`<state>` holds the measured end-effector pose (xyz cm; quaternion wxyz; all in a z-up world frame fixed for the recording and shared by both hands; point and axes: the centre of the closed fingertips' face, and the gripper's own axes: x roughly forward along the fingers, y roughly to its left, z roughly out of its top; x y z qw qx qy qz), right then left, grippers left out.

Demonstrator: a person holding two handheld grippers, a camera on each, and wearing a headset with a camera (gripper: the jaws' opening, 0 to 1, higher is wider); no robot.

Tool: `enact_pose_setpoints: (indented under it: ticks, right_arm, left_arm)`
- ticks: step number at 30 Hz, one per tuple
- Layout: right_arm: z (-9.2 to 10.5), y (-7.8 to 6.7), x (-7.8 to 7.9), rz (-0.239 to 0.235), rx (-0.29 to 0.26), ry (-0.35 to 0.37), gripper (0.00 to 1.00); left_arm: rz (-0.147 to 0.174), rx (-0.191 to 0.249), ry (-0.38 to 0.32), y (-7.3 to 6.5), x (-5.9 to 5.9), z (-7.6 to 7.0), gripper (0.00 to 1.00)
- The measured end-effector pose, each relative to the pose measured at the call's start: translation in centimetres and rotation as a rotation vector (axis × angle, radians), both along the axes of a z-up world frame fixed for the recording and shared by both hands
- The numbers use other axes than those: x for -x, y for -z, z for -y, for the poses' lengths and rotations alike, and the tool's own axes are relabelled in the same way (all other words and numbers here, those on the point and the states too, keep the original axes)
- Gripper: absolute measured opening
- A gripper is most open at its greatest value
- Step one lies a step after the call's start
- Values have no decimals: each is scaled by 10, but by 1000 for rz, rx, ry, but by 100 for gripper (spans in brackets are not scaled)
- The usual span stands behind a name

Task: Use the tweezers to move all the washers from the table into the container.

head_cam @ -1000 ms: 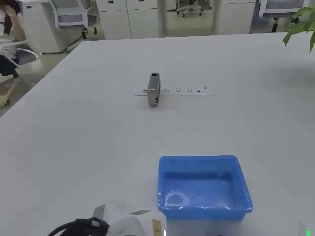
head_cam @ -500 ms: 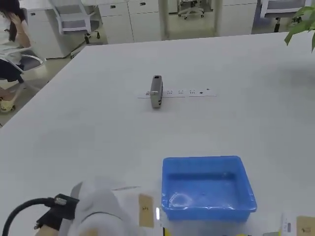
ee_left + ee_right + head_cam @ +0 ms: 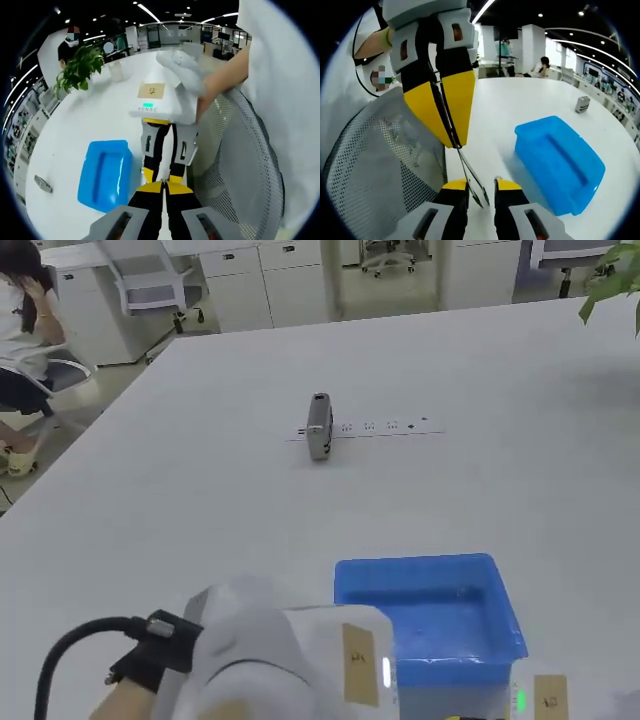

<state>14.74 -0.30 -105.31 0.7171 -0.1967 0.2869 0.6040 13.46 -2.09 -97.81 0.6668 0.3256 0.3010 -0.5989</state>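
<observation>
The white tabletop (image 3: 200, 500) is bare along its near edge, where a mesh chair back (image 3: 385, 165) shows just off the table. The blue container (image 3: 430, 610) stands close to that near edge, right of the middle. Further in, around the middle of the tabletop, a small grey box (image 3: 319, 426) sits on the end of a flat power strip (image 3: 385, 427). Past the far edge are office chairs (image 3: 150, 280) and cabinets (image 3: 270, 280). A seated person (image 3: 20, 330) is off the far left corner, and plant leaves (image 3: 610, 285) hang over the far right one.

Near the table's front edge the two claws face each other tip to tip. The left gripper (image 3: 454, 145) has its yellow jaws pressed together on the tweezers (image 3: 463, 160). The tweezers' two legs reach in between the jaws of the right gripper (image 3: 481, 186), which are spread, seemingly clear of them.
</observation>
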Motion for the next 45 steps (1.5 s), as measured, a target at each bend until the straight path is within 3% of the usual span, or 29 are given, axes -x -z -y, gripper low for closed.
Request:
enact_pose_setpoints:
  ticks: [10,19,28,40,45]
  right_arm:
    - [3,2,-1,-1,2,0,13]
    - [1,-4,-1,8,-27,-8,8]
    - [-20,-10,-12,27,-53,-35,8]
    - [-25,-1,-20,3,-67,-20,8]
    - [-24,4,-21,-30,-72,-11,9]
  left_arm:
    - [-9,1,-4,-2,-2,-1,0]
    - [11,-14,13,-8,-3,0,0]
    - [46,-61,11,-14,-12,-13,0]
    - [34,-99,19,-5,-23,-15,0]
    - [12,-99,18,-2,-26,-12,0]
